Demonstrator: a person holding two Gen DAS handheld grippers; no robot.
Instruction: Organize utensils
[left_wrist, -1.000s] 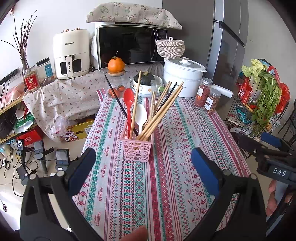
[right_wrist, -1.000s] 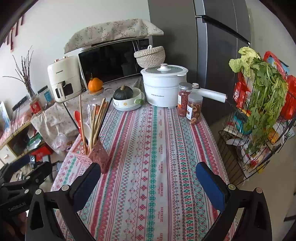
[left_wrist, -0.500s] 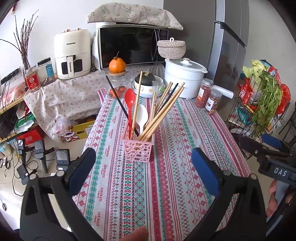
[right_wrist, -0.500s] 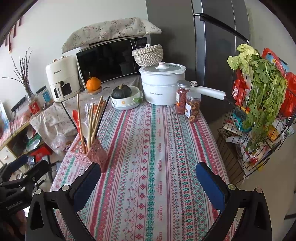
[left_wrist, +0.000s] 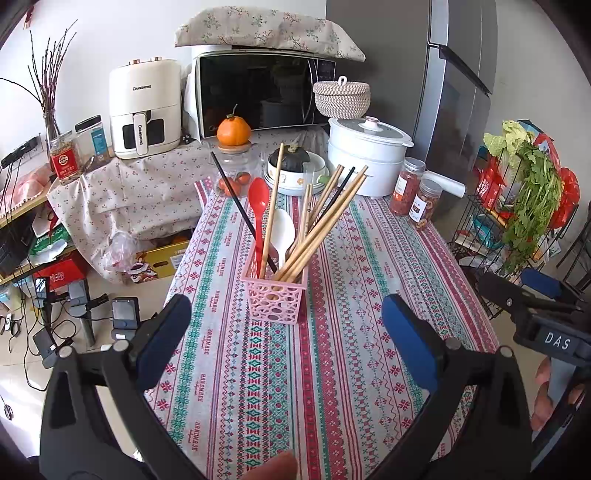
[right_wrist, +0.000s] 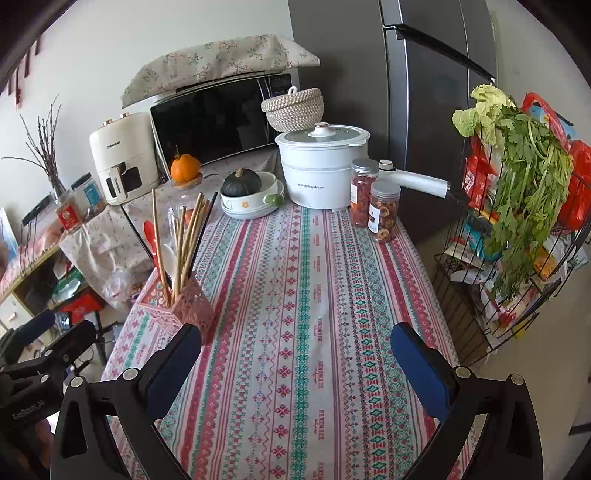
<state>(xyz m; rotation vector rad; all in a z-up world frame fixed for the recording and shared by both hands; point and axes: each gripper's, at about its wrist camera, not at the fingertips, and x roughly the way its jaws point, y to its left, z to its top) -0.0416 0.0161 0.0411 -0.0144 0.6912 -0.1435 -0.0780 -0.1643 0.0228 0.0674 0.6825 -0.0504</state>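
Tablecloth (left_wrist: 332, 369) looks bare apart from the pink basket (left_wrist: 275, 299) with chopsticks (left_wrist: 325, 225) and spoons inside; you've crept the left gripper (left_wrist: 286, 325) slightly nearer it, right gripper (right_wrist: 295, 358) alongside, both spread wide and empty.

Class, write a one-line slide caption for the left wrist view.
Open left gripper faces a pink basket of chopsticks and spoons on a patterned tablecloth.

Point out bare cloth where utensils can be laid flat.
Free: the striped tablecloth between the pink basket and the right edge, up to the two jars. Crowded: the far end, with the bowl stack and white pot.
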